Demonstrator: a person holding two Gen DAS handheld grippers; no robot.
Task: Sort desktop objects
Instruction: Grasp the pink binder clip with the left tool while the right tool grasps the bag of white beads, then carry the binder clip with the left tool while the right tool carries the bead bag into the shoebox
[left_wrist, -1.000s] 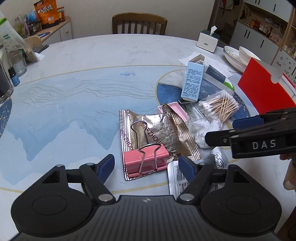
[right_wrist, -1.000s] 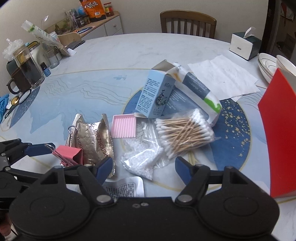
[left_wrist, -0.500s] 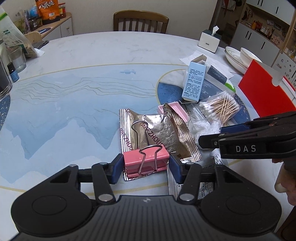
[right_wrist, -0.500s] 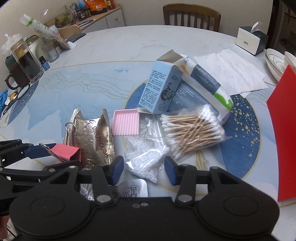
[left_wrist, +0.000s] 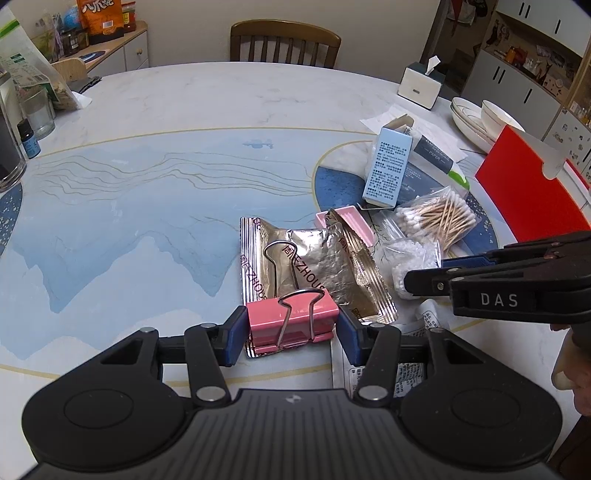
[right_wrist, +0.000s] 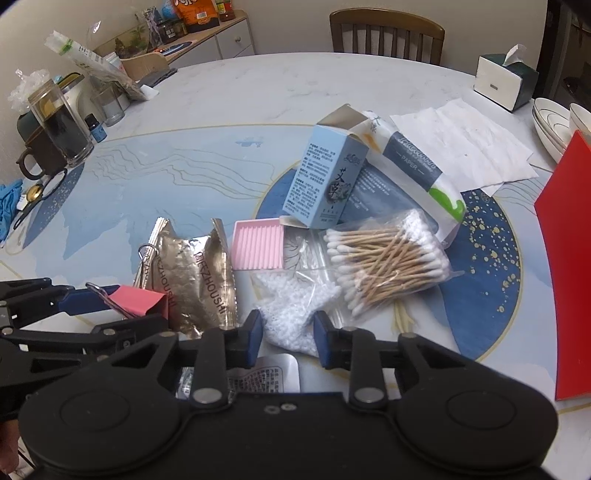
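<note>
Marble-patterned blue and white table fills both views, with a wooden chair at its far side. My left gripper is clamped on the pink binder clip, its blue pads pressed to the clip's two ends; the clip bites the near edge of the silver foil packet. My right gripper, whose jaws have just been closing, squeezes the clear bag of small white beads just right of that packet. Behind the beads lie the cotton swab bag and the pale blue box.
</note>
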